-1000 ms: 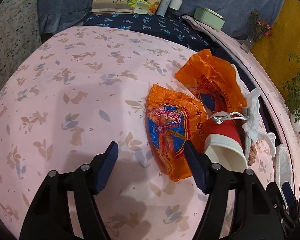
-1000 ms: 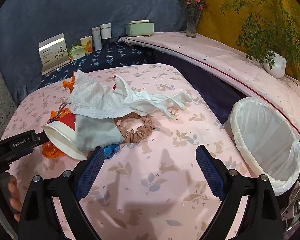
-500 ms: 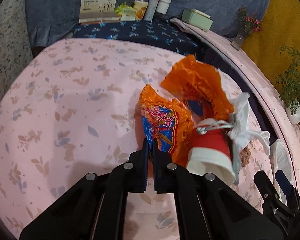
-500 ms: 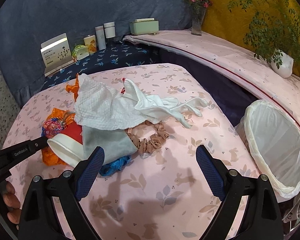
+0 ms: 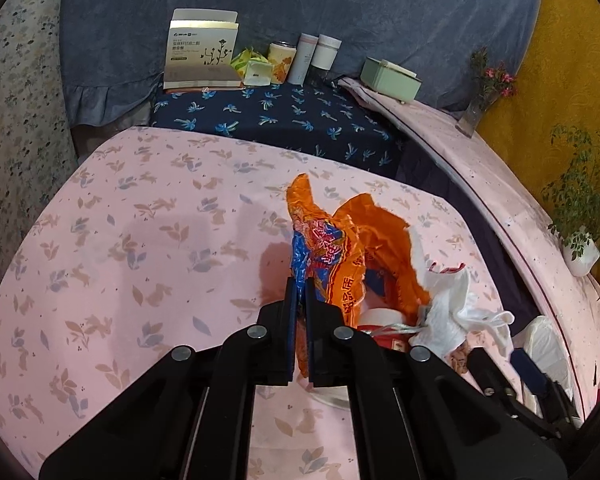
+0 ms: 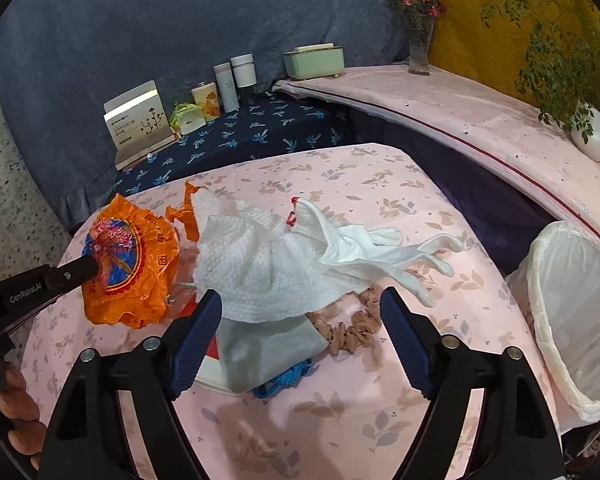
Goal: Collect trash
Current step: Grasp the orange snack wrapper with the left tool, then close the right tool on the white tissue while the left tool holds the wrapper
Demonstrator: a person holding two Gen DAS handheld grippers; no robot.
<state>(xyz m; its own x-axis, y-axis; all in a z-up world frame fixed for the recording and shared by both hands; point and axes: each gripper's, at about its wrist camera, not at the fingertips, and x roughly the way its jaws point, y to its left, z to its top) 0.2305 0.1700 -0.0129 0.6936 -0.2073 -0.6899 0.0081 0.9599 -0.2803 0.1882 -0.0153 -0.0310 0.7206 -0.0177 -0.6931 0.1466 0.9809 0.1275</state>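
left wrist view: the left gripper (image 5: 299,292) is clenched on the near edge of an orange snack wrapper (image 5: 332,256), lifting it upright off the pink leaf-print tablecloth (image 5: 140,240), likely to carry it to the bin. a red paper cup (image 5: 380,326) lies just beside it.

right wrist view: the right gripper (image 6: 300,332) hangs with jaws released, wide apart, above a white textured cloth (image 6: 260,264) and a white glove (image 6: 380,248). the lined trash bin (image 6: 572,300) stands at the table's right edge, well apart from the wrapper.

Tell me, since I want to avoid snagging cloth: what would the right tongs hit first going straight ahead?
Probably the white textured cloth, which lies between and just beyond the open right tongs, draped over a grey cloth. Depth is hard to judge.
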